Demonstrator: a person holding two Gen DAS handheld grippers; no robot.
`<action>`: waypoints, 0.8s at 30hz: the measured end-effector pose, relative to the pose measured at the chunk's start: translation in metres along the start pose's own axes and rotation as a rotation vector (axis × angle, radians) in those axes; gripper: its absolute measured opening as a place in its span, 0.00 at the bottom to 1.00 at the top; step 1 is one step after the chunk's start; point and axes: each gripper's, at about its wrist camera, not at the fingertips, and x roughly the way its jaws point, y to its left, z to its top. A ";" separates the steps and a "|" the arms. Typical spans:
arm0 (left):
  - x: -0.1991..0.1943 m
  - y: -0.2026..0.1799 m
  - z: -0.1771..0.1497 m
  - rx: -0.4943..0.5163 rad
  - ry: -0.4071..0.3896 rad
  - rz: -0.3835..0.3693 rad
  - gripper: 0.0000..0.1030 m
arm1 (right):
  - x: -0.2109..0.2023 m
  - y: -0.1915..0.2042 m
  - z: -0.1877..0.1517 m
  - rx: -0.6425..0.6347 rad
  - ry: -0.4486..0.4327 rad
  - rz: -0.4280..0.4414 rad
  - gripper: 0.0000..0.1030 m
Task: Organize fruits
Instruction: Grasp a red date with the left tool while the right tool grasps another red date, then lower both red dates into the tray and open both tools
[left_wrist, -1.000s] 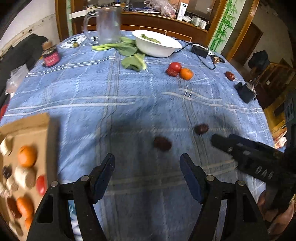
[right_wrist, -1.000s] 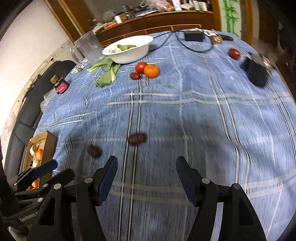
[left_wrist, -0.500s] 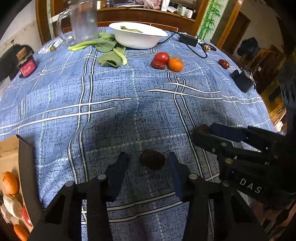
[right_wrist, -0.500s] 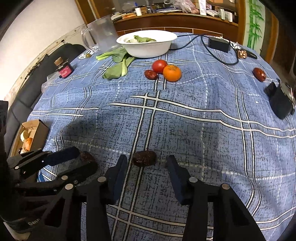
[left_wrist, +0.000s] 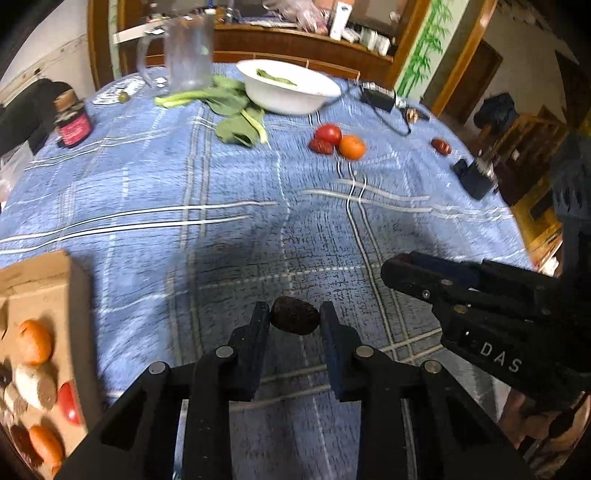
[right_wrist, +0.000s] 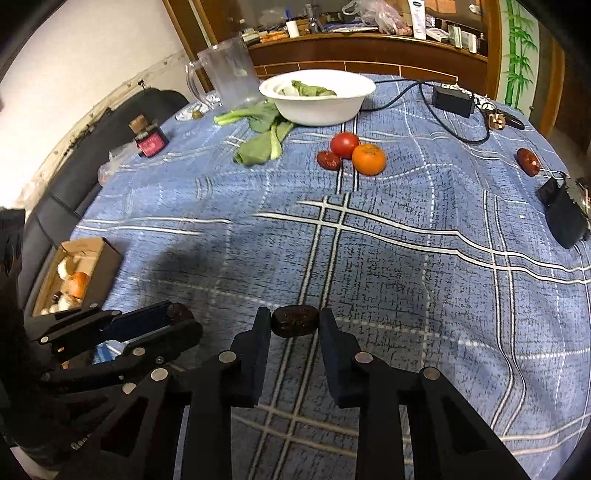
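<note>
In the left wrist view, the left gripper (left_wrist: 294, 320) reaches in from the bottom middle and tips down at the blue tablecloth (left_wrist: 229, 192). Its jaws have just been closing, and now they pinch a dark date (left_wrist: 295, 320) from both sides. The date is brown, wrinkly and egg-shaped. The right gripper (left_wrist: 395, 267) pokes in from the right side of the frame. A cardboard box (left_wrist: 55, 280) at the lower left holds oranges and other fruit. Far up the cloth sit a tomato (left_wrist: 328, 134) and an orange (left_wrist: 352, 147), close together.

In the right wrist view, the right gripper (right_wrist: 294, 322) also comes in from the bottom middle and tips down. Its jaws have just been closing too, and they squeeze a second date (right_wrist: 294, 321), dark and bumpy, at the bottom middle of the frame. The left gripper (right_wrist: 181, 317) shows at the lower left, with its date (right_wrist: 180, 311) peeking out at the tip. The box (right_wrist: 107, 258) sits at the left edge.
</note>
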 end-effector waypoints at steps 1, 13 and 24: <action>-0.009 0.003 -0.002 -0.013 -0.012 -0.007 0.26 | -0.006 0.004 -0.001 0.007 -0.004 0.016 0.27; -0.127 0.109 -0.089 -0.215 -0.066 0.115 0.26 | -0.033 0.144 -0.028 -0.142 0.030 0.251 0.28; -0.155 0.180 -0.168 -0.291 0.012 0.270 0.26 | -0.001 0.270 -0.091 -0.403 0.166 0.310 0.28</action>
